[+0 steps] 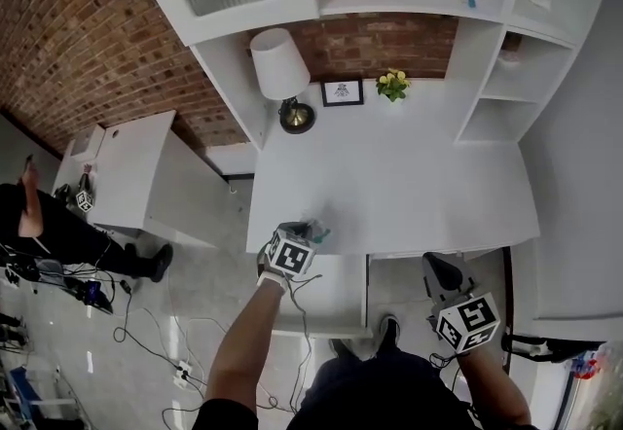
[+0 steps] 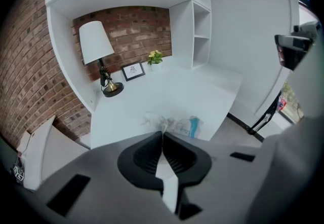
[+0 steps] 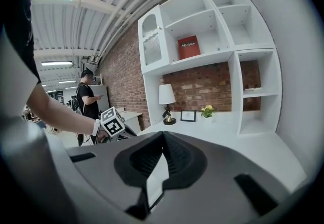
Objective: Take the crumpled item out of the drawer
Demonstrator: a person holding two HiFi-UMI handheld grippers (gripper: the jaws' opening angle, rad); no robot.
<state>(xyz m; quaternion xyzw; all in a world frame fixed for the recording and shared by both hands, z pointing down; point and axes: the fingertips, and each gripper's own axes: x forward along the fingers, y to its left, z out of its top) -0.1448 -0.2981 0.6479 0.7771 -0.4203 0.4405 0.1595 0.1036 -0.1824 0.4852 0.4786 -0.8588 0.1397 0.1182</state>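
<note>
Crumpled item [image 2: 185, 125]: clear wrapper with teal print, hanging just beyond the fingertips over the near edge of the desk [image 2: 202, 91].
Left gripper [image 2: 163, 133]: nearer hand, jaws clenching the wrapper's near corner.
Right gripper [image 3: 162, 139]: jaws pressing together on nothing, waiting well apart to the right.

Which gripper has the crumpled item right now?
The left gripper: its jaws are closed on the crumpled clear wrapper with a blue patch, over the white desk. The right gripper has its jaws closed on nothing.
</note>
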